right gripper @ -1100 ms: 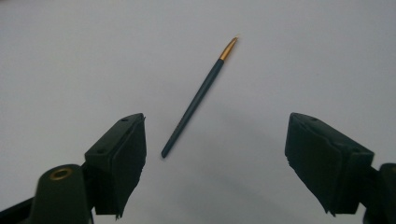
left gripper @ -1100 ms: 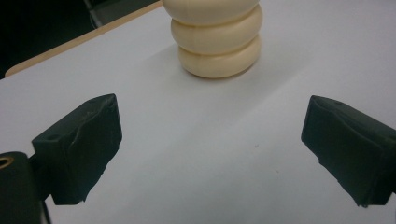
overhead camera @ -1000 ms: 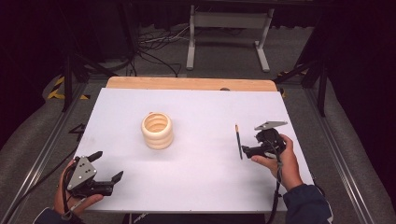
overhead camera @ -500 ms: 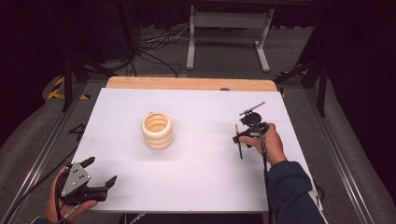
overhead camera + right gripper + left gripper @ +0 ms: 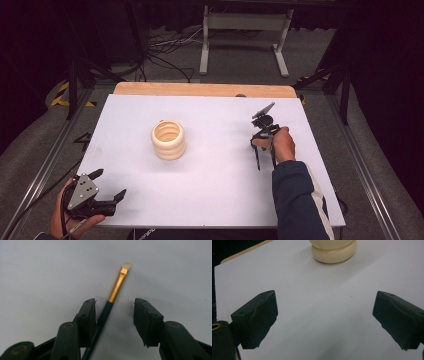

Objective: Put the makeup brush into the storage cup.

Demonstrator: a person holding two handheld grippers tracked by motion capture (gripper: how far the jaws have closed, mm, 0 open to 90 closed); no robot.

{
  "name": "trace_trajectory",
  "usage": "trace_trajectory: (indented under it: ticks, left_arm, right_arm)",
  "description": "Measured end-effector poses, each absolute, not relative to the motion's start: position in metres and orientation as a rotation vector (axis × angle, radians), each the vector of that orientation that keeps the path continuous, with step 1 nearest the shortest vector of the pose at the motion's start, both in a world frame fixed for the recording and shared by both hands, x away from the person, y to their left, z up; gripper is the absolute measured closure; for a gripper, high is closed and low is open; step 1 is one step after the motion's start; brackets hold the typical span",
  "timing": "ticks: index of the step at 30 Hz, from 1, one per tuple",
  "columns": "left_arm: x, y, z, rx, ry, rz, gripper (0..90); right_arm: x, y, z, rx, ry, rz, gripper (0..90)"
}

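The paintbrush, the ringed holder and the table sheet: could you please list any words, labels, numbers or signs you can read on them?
None can be read.
Paintbrush: dark handle and gold ferrule, no print visible.
Cream ringed holder: plain.
White table sheet: blank.
Dark strip at the table's near edge: faint pale marks, too small and blurred to read.

Dark green brush (image 5: 110, 300) with gold ferrule, cream ring stack (image 5: 168, 140), white table (image 5: 210, 175)

White desk (image 5: 215, 185) evenly bright under overhead light against a near-black surround in the high view, soft shadow beside the ringed holder (image 5: 168, 140), whole frame slightly soft; in the right gripper view the brush (image 5: 117, 287) tip is blurred, faint shadow between the jaws.
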State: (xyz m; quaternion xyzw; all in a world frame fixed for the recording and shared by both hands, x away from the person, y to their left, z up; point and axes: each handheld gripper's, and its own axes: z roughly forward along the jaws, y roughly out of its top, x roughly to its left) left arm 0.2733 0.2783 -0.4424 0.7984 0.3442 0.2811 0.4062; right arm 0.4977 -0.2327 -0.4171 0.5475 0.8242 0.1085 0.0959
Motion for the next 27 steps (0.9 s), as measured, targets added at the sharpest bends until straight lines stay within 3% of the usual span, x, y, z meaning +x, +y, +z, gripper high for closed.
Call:
trace_trajectory:
  ticks: [5, 11, 27]
  left_arm:
    - [0.273, 0.277, -0.443, 2.027, 0.865, 0.700, 6.8]
    - [0.274, 0.277, -0.444, 2.033, 0.861, 0.686, 6.9]
    - [0.275, 0.277, -0.443, 2.028, 0.868, 0.689, 7.1]
  right_arm:
    - [0.501, -0.224, -0.419, 1.598, 2.466, 0.285, 64.0]
    - [0.500, -0.226, -0.418, 1.597, 2.482, 0.316, 83.4]
    - [0.488, -0.240, -0.397, 1.527, 2.461, 0.573, 84.1]
